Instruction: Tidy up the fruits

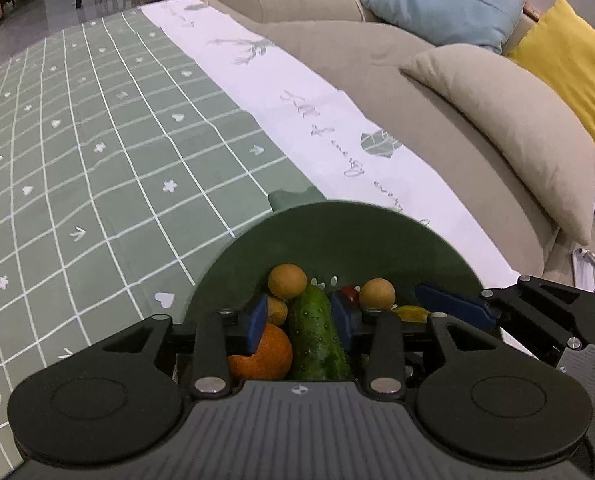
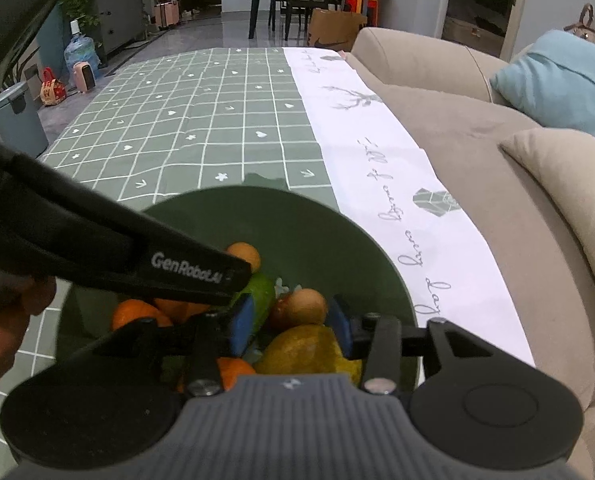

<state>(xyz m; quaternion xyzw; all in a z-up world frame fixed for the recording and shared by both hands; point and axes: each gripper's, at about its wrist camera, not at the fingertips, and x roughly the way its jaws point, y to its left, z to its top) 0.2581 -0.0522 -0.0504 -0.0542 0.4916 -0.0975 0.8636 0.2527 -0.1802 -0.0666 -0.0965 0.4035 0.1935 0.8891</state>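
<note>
The desk (image 2: pixel 201 128) is covered by a green cloth (image 1: pixel 97 160) checked with white lines and small white symbols, and bordered on the sofa side by a white strip (image 2: pixel 377 168) printed with grey script. A dark green bowl (image 2: pixel 317 232) is seen resting on the cloth, near that strip.

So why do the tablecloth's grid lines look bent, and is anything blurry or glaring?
Left wrist view: fisheye lens bows the tablecloth grid; the bowl interior is dim, the fruit sharp. Right wrist view: same curving at the edges, soft indoor light, a faint sheen on the far floor, no harsh glare; the left gripper's arm darkens the corner.
</note>
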